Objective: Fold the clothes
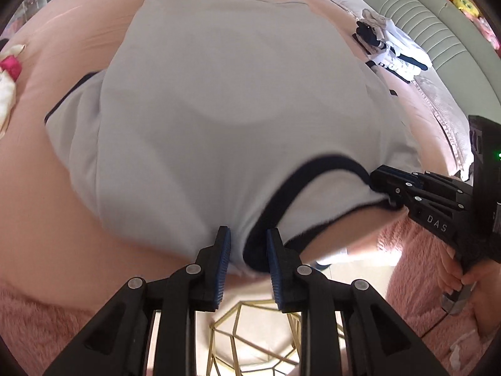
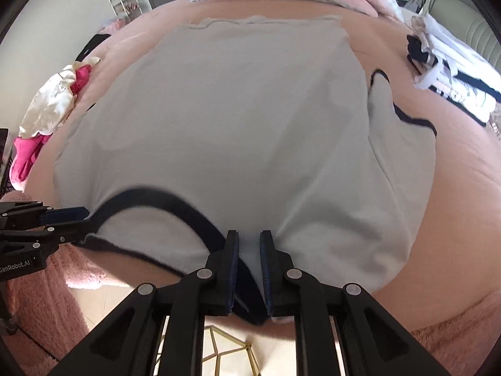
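A pale grey T-shirt (image 1: 219, 109) (image 2: 235, 125) with a navy neckband (image 1: 328, 159) (image 2: 150, 194) lies spread on a pink bed sheet (image 1: 47, 203) (image 2: 463, 188), hem far, neck near. Its near edge hangs over the bed's edge. My left gripper (image 1: 249, 250) pinches bunched cloth and navy trim at one end of the neckline. It also shows at the left of the right wrist view as the left gripper (image 2: 84, 219). My right gripper (image 2: 249, 250) clamps the other end of the neckline, cloth filling its gap. In the left wrist view the right gripper (image 1: 380, 181) bites the shirt from the right.
A pile of white and navy clothes (image 1: 385, 50) (image 2: 454, 84) lies far right by a green padded headboard (image 1: 422, 15). A white and pink garment (image 1: 7, 78) (image 2: 50, 106) sits far left. Below the grippers stands a gold wire frame (image 1: 250, 338) (image 2: 225, 354), flanked by fluffy pink fabric (image 1: 31, 322).
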A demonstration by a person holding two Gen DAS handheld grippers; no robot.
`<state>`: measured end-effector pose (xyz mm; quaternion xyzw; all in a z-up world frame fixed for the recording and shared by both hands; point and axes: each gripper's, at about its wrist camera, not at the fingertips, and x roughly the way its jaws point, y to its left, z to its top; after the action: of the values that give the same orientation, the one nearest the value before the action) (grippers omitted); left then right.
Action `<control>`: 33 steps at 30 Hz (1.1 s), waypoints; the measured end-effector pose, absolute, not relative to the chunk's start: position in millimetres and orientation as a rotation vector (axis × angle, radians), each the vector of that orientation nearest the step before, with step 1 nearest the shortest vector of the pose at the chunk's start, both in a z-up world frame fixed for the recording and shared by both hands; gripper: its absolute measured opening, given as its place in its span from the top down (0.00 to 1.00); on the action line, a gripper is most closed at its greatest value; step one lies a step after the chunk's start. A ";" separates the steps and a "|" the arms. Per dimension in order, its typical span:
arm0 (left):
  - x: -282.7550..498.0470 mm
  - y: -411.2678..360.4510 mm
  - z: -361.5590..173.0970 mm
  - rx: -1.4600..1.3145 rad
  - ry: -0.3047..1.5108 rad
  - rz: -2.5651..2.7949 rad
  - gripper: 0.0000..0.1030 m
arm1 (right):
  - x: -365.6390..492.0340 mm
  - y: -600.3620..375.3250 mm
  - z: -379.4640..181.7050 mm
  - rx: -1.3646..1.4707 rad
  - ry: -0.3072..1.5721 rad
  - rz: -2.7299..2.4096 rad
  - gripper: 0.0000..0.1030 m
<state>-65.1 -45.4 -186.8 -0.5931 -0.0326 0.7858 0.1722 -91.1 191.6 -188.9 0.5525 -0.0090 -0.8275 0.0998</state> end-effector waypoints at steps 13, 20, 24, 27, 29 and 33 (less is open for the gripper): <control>-87.6 2.5 -183.3 -1.642 0.056 2.241 0.79 | -90.3 180.4 -174.7 1.555 -0.040 -2.375 0.84; -58.3 -14.4 -180.5 -1.837 -0.010 2.066 0.76 | -62.6 196.1 -176.8 1.655 -0.122 -2.297 0.84; -64.0 -26.0 -151.0 -1.669 -0.046 2.185 0.76 | -56.4 223.3 -159.9 1.583 -0.210 -2.357 0.84; -85.6 -25.5 -135.7 -1.560 -0.043 2.282 0.76 | -71.0 225.0 -143.5 1.505 -0.198 -2.410 0.84; -103.2 -25.3 -145.3 -1.573 -0.039 2.311 0.76 | -84.1 218.6 -143.6 1.519 -0.137 -2.429 0.84; -120.0 -21.9 -177.8 -1.736 0.048 2.247 0.76 | -108.1 204.9 -156.8 1.612 0.007 -2.448 0.84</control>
<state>-120.0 -21.9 -177.8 -0.6044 0.0168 0.7822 0.1502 -108.1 204.9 -156.8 0.5470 0.0025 -0.8306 0.1048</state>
